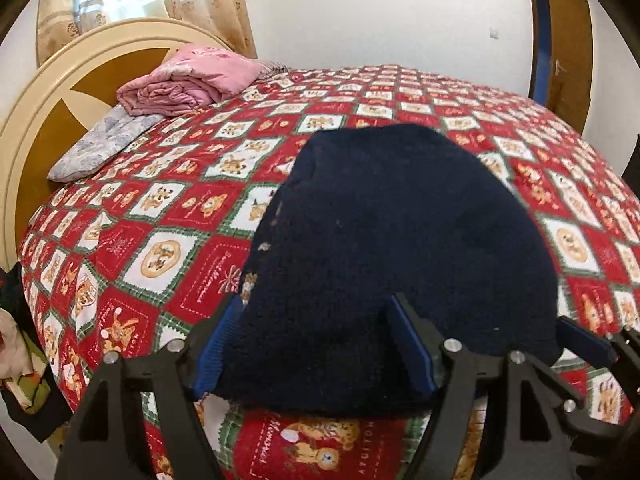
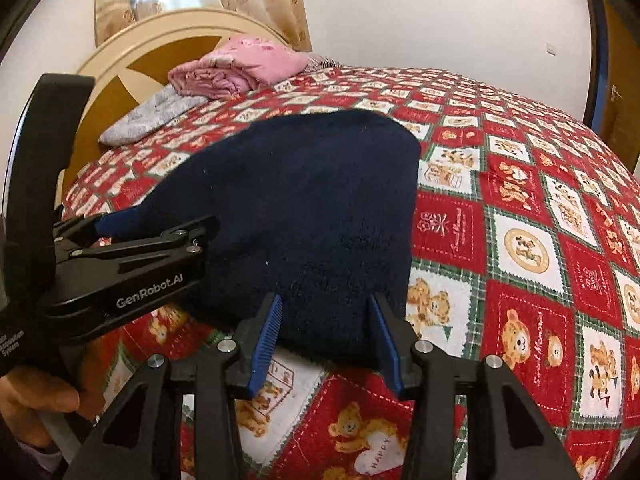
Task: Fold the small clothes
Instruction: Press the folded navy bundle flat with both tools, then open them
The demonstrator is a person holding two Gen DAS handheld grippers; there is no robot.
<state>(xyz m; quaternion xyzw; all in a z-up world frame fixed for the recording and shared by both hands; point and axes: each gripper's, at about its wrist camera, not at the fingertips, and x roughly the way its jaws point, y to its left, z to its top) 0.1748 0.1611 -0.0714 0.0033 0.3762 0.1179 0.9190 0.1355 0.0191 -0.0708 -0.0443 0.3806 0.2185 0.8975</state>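
Observation:
A dark navy knitted garment [image 1: 400,248] lies flat on the red patterned bedspread [image 1: 160,208]; it also shows in the right wrist view [image 2: 304,216]. My left gripper [image 1: 316,308] is open, its blue-padded fingers [image 1: 412,348] straddling the garment's near left edge. My right gripper [image 2: 324,300] is open, its fingers [image 2: 266,340] straddling the near right corner. The left gripper shows from the side in the right wrist view [image 2: 156,224]. The right gripper's finger [image 1: 584,340] shows at the right of the left wrist view.
A folded pink blanket [image 1: 188,80] and a grey pillow [image 1: 100,148] lie by the cream headboard [image 1: 48,92]. A wooden door [image 1: 568,40] stands at the far right. Clothes [image 1: 16,360] hang off the bed's left side.

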